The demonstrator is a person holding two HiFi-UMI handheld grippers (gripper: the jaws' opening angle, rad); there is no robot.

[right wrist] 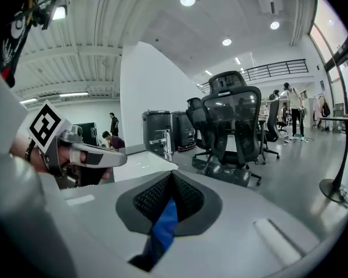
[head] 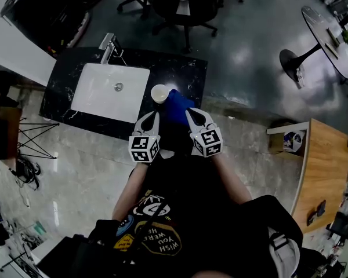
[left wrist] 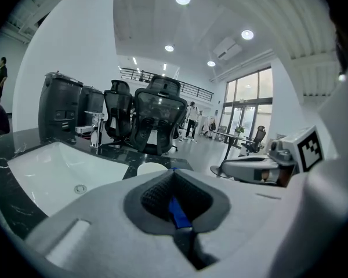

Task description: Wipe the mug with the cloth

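**Q:** What does each hand-held gripper hold?

**A:** The left hand-held gripper [head: 153, 119] has its jaws pressed together on a fold of the blue cloth [head: 177, 106]. The right hand-held gripper [head: 192, 116] pinches the same cloth in the same way. In each gripper view, a blue strip shows clamped where the jaws meet.

**Q:** Where do the cloth and mug lie?

**A:** The cloth hangs between the two grippers, over the near edge of the black bench [head: 180, 68]. The white mug [head: 159, 93] stands upright on the bench, just right of the white sink [head: 98, 91] and just beside the cloth's left edge. Whether mug and cloth touch cannot be told.
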